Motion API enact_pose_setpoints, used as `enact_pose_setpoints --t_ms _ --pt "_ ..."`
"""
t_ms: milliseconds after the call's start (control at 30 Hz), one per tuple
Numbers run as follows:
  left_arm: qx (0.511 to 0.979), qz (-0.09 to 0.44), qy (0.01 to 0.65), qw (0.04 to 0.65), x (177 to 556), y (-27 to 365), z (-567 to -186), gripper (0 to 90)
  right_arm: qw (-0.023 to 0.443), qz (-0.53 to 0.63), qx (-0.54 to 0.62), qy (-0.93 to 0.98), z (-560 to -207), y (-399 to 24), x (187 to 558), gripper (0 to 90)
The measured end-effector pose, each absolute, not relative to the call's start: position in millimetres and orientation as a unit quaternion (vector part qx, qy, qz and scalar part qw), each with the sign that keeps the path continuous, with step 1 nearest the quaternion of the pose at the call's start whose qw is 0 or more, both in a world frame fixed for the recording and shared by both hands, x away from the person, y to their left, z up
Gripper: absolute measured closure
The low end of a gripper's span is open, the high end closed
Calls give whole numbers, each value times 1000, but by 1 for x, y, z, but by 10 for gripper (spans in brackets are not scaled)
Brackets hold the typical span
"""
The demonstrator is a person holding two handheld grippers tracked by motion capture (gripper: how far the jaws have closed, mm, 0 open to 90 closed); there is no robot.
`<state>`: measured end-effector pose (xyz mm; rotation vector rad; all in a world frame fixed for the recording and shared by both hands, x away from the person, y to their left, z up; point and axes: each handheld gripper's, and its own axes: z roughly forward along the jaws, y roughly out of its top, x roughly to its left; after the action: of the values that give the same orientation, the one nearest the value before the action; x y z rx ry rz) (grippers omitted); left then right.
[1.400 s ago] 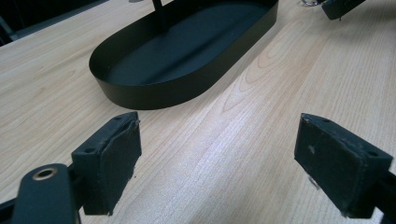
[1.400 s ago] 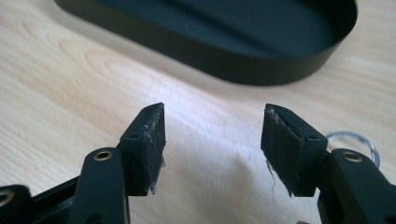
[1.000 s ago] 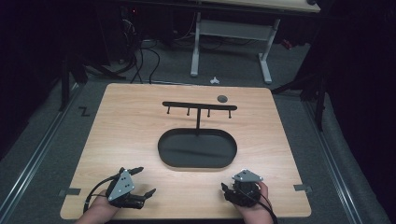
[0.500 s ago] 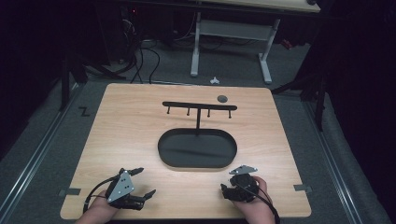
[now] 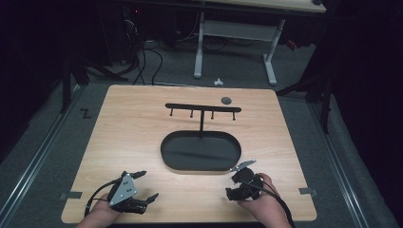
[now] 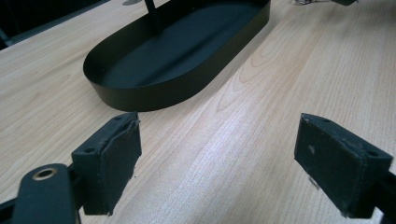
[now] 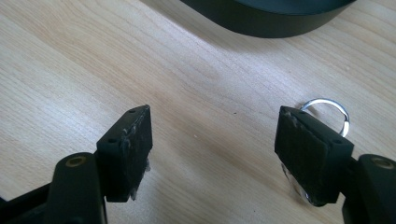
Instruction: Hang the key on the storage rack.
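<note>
Right gripper view: thin silver ring [image 7: 332,112] flat on wooden table [image 7: 196,84].

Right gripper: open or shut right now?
Open. The right gripper has its jaws wide apart, having just been opening, nothing between them; a metal ring lies beside one pad.

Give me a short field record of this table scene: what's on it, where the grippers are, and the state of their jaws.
surface: wooden table
centre: black oval tray with a T-shaped hook stand
far edge: small dark disc
near right jaw: metal ring, lying on the wood
left gripper: open, nothing between the jaws
right gripper: jaws have just been opening, nothing between them
</note>
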<state>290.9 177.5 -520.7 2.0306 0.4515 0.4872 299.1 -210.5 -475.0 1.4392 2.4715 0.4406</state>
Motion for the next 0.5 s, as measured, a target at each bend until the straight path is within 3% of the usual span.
enact_pose_setpoints --t_ms 500 --pt "834 199 184 481 291 177 -521 152 113 118 511 844 -461 -228 311 287"
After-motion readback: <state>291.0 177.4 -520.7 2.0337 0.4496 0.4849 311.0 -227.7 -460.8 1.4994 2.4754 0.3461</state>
